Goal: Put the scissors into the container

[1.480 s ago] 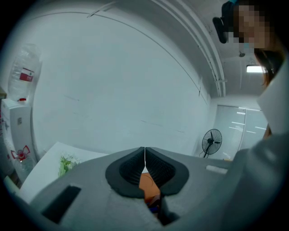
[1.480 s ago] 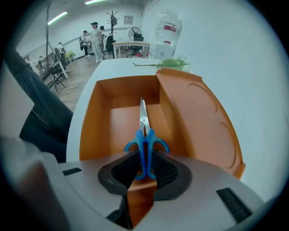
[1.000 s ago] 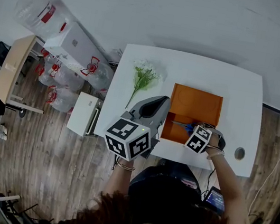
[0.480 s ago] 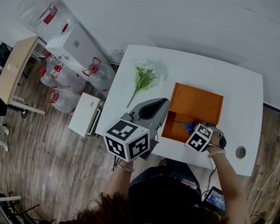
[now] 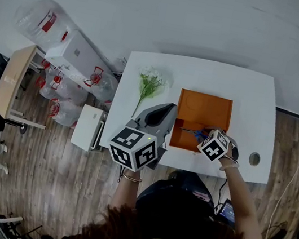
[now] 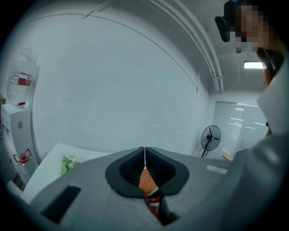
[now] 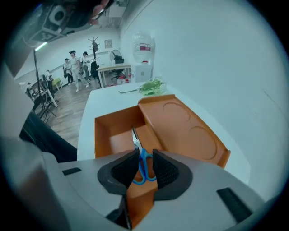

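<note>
Blue-handled scissors (image 7: 141, 161) are pinched by the handles between the pads of my right gripper (image 7: 145, 155), which is shut on them. The blades point out over the deep near compartment of the orange container (image 7: 180, 122). From the head view the scissors (image 5: 194, 132) lie over the container's (image 5: 206, 96) front part on the white table, with the right gripper (image 5: 207, 137) at its near right edge. My left gripper (image 5: 170, 108) is raised above the table's near left side, shut and holding nothing. In its own view the left gripper (image 6: 144, 149) faces the wall.
A sprig of white flowers (image 5: 150, 82) lies on the table left of the container. A round cable hole (image 5: 254, 158) sits near the table's right front corner. White boxes (image 5: 78, 52) and water bottles (image 5: 66, 87) stand on the floor to the left.
The head camera has shifted slightly. My right gripper still holds the scissors over the container's near compartment, and the left gripper has stayed raised in about the same place.
</note>
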